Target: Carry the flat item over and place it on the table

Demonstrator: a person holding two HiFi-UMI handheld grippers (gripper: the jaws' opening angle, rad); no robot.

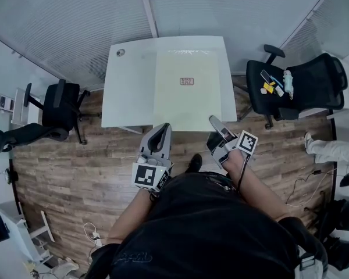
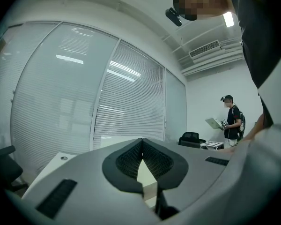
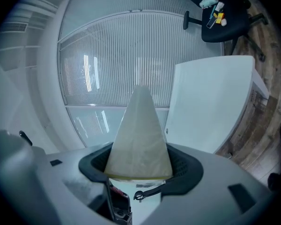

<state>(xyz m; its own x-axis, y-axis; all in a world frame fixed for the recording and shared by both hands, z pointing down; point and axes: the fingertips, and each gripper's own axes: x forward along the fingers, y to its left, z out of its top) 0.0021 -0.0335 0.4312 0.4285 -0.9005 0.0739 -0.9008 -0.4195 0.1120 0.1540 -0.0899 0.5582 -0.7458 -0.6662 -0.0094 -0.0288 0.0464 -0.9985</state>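
Black chair (image 1: pixel 320 83) at 2 o'clock of the desk (image 1: pixel 128 86), its seat bearing several small things (image 1: pixel 270 88), yellow and white among them. One flat item (image 1: pixel 189 106), pale, spread over the desk's 3 o'clock half. Two claws at its 6 o'clock edge: left claw (image 1: pixel 162 128) pressed together on a thin slice of it, right claw (image 1: pixel 215 122) wide yet clamped on it, pad to pad.

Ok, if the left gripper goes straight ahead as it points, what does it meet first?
Likely nothing soon: the left gripper looks higher than the white table, so the blinds behind it come first; clearance unclear.
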